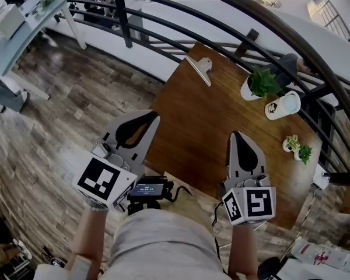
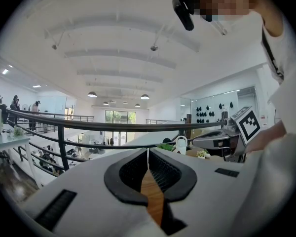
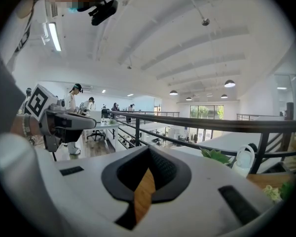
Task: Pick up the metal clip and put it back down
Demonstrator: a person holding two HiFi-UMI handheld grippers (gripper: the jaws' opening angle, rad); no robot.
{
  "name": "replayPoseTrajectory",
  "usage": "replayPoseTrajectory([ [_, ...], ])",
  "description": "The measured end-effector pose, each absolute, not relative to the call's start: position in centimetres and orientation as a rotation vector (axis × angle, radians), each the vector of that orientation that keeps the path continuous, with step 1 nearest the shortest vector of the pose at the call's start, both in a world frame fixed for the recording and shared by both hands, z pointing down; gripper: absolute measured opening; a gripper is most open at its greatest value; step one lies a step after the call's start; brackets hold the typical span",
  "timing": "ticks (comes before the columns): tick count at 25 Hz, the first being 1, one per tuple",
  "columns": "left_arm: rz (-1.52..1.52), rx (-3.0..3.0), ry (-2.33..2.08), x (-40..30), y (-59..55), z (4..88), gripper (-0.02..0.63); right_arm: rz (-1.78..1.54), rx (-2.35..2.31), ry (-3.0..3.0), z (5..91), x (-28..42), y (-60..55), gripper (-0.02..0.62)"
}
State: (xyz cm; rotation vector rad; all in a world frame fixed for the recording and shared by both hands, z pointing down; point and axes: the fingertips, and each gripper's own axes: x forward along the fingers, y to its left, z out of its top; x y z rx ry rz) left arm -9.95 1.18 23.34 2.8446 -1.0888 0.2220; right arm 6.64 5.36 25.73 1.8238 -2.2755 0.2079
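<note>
The metal clip (image 1: 199, 69) lies flat at the far left corner of the brown wooden table (image 1: 216, 127), close to the black railing. My left gripper (image 1: 153, 116) hovers over the table's near left edge, shut and empty, well short of the clip. My right gripper (image 1: 236, 135) hangs over the table's near middle, also shut with nothing in it. In the left gripper view the jaws (image 2: 148, 152) meet at the tips; in the right gripper view the jaws (image 3: 149, 149) do the same. Neither gripper view shows the clip.
A potted plant in a white pot (image 1: 258, 84) and a white watering can (image 1: 283, 105) stand at the table's far right. Two small plants (image 1: 297, 147) sit near the right edge. A curved black railing (image 1: 221, 22) runs behind the table, with a drop beyond.
</note>
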Motion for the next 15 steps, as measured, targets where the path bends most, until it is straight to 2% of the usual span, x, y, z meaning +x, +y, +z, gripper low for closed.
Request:
replayPoseTrajectory([
  [15, 0.223, 2.855, -1.072, -9.05, 1.58, 23.31, 0.014, 0.217, 1.822, -2.272, 26.01, 7.17, 5.72, 0.005],
])
